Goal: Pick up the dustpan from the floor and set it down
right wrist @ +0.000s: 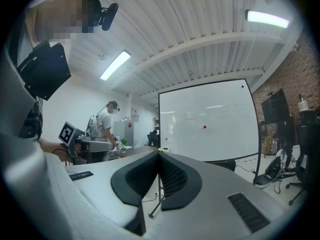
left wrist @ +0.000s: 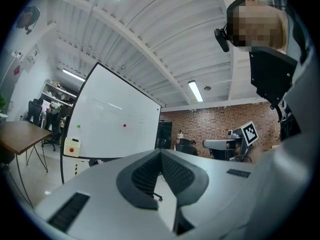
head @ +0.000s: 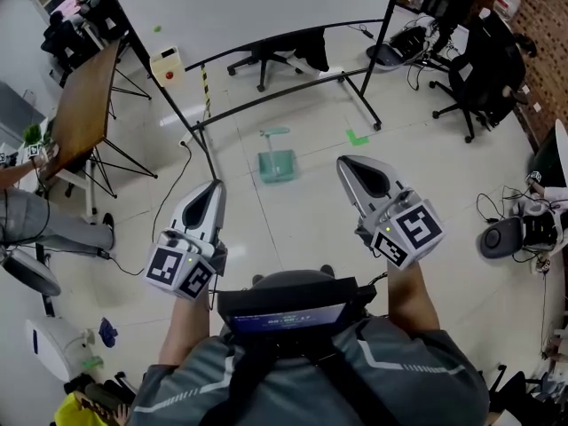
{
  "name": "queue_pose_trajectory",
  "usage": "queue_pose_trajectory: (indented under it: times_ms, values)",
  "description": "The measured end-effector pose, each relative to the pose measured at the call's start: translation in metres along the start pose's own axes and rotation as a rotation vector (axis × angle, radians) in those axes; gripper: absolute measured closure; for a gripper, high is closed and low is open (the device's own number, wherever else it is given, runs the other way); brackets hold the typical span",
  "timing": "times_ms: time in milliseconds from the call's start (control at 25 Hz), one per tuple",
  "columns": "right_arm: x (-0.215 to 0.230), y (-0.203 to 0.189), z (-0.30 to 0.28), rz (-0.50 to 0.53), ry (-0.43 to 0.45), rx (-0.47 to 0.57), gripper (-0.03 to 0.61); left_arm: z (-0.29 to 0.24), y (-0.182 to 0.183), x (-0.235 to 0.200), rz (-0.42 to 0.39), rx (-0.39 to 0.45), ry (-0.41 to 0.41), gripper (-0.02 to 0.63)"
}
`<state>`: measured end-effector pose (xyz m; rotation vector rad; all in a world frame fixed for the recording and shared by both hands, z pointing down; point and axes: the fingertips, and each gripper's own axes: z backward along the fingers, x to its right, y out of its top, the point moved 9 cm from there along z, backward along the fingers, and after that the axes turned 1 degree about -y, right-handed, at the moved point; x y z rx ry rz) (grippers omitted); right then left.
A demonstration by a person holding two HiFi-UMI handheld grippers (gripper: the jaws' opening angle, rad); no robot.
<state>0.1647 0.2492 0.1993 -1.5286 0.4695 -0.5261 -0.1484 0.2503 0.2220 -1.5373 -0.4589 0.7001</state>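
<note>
The dustpan (head: 276,162) is pale green with an upright handle and stands on the light floor ahead of me, a short way in front of the whiteboard stand. My left gripper (head: 214,187) is held up at the left, its tips short of the dustpan and to its left. The right gripper (head: 349,163) is at the right, beside the dustpan and apart from it. Both point level over the floor. In the left gripper view the left gripper's (left wrist: 161,153) jaws meet with nothing between them. In the right gripper view the right gripper (right wrist: 159,153) is the same. Neither gripper view shows the dustpan.
A whiteboard (head: 257,7) on a black wheeled frame (head: 275,96) stands behind the dustpan. Black office chairs (head: 479,69) and cables fill the right side. A wooden table (head: 84,105) and a seated person (head: 35,220) are at the left. A green tape mark (head: 357,138) lies on the floor.
</note>
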Motion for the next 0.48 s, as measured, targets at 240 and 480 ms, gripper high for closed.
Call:
queue_pose_trajectory:
  times_ms: [240, 480]
  values:
    - [-0.001, -0.006, -0.002, -0.003, 0.004, 0.003, 0.560, 0.006, -0.003, -0.007, 0.004, 0.000, 0.026, 0.586]
    - [0.018, -0.001, 0.000, 0.002, 0.019, 0.001, 0.560, -0.012, -0.004, -0.001, 0.008, 0.002, 0.046, 0.586]
